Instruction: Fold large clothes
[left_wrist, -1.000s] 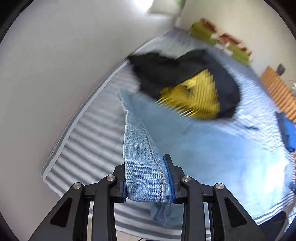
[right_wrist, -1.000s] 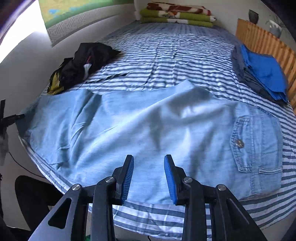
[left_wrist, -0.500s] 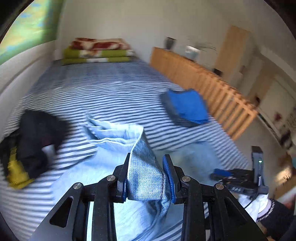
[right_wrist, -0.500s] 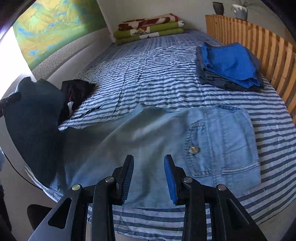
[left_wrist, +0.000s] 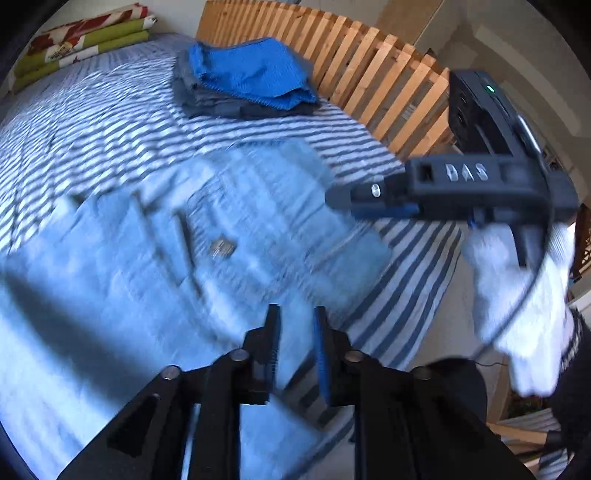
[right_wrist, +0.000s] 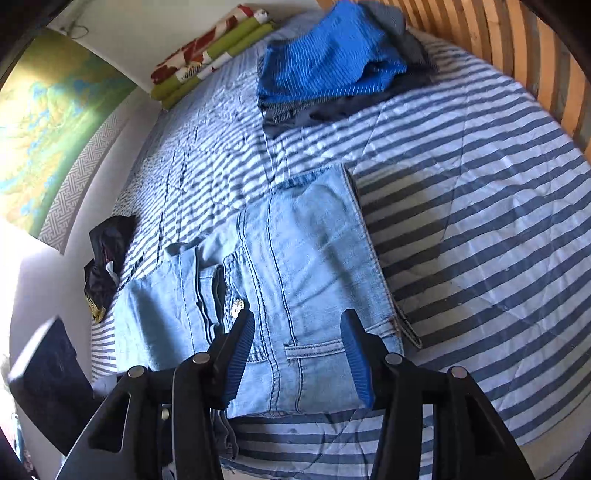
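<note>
A bed (right_wrist: 480, 206) with a blue-striped sheet fills both views. Nearest, the right tongs (right_wrist: 297, 354) stand wide apart above the waistband of the light denim jeans (right_wrist: 295, 266), which lie folded on the sheet. The left tongs (left_wrist: 295, 343) are narrowly parted, holding nothing. Farther back sits a folded blue stack (right_wrist: 328, 62).

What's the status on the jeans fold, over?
Left hand-held gripper open, empty. Right hand-held gripper open wide above the jeans. Jeans lie folded over on the striped bed. Folded blue stack and black garment sit apart from them.
</note>
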